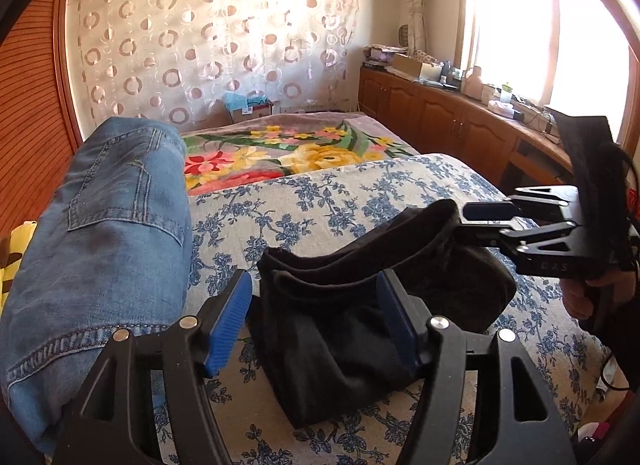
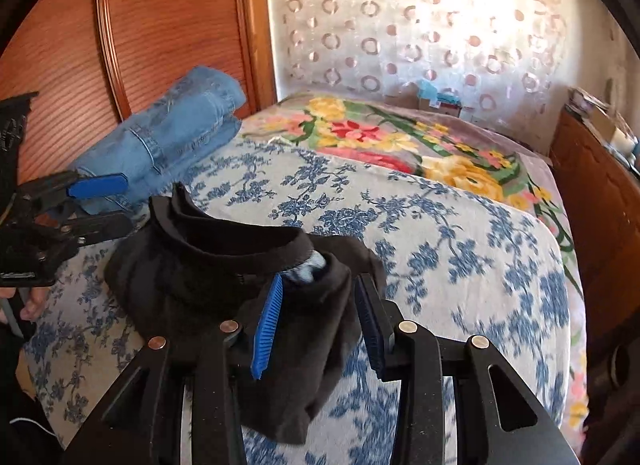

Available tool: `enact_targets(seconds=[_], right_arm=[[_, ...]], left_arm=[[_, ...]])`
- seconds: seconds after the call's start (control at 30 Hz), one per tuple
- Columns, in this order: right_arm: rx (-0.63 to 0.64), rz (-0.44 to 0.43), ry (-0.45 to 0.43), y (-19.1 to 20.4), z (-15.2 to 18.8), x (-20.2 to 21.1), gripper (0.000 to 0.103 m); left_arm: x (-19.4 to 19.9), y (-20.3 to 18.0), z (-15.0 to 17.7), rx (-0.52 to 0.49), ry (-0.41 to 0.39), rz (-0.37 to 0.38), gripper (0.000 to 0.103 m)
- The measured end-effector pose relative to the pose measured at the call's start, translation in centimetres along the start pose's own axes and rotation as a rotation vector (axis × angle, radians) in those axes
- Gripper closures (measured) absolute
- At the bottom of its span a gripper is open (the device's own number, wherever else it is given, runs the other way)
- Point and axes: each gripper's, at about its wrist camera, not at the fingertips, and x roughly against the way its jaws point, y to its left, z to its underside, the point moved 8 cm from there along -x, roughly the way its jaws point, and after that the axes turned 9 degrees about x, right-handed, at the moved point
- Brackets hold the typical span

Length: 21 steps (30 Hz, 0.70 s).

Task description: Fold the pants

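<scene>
Two bedcovers fill most of both views: a blue-flowered sheet (image 1: 320, 193) across the middle and lower frame, and behind it a blanket with red and yellow blooms (image 1: 288, 149) toward the upper centre. Next in size, folded blue jeans (image 1: 104, 233) lie along the left side of the left wrist view, by the wooden headboard (image 2: 168, 25); they look finished and set aside, out of the working space.

Black pants (image 1: 340, 297), already gathered into a compact folded bundle, sit on the flowered sheet in the lower centre of both views, their waistband edge standing up in loose curves.

Smallest, the tools: the left gripper (image 1: 316, 325) straddles the near end of the bundle at the bottom of its view, blue pads spread clear of the cloth, so it holds nothing. The right gripper (image 2: 320, 325) stands with its jaws partly apart around the other end; cloth fills the gap, yet whether its pads still press it I cannot tell. Both ends look bracketed so the fold stays square while being let go.
</scene>
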Motion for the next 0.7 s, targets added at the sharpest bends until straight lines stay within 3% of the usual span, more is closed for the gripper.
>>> enact_targets(seconds=[0.23,0.37,0.57,0.7], right_arm=[[-0.034,0.098,0.030,-2.9,-1.5,-2.2,0.064],[-0.062,0.099,0.011,-3.2,-1.5,-1.2,0.064],[-0.044,0.001,0.009,-1.8,-0.5,0.0,0.064],[-0.022,-0.030,0.041,-1.3,0.0,-0.6,0.080]], left_arm=[[-0.4,0.3,0.3,0.013,0.015,-0.001,0.037],[-0.7,0.3,0.4,0.013,0.024,0.002,0.037],[-0.9,0.0,0.7,0.005,0.031,0.009,0.037],[-1.0,0.0,0.8,0.005,0.038,0.006,0.037]])
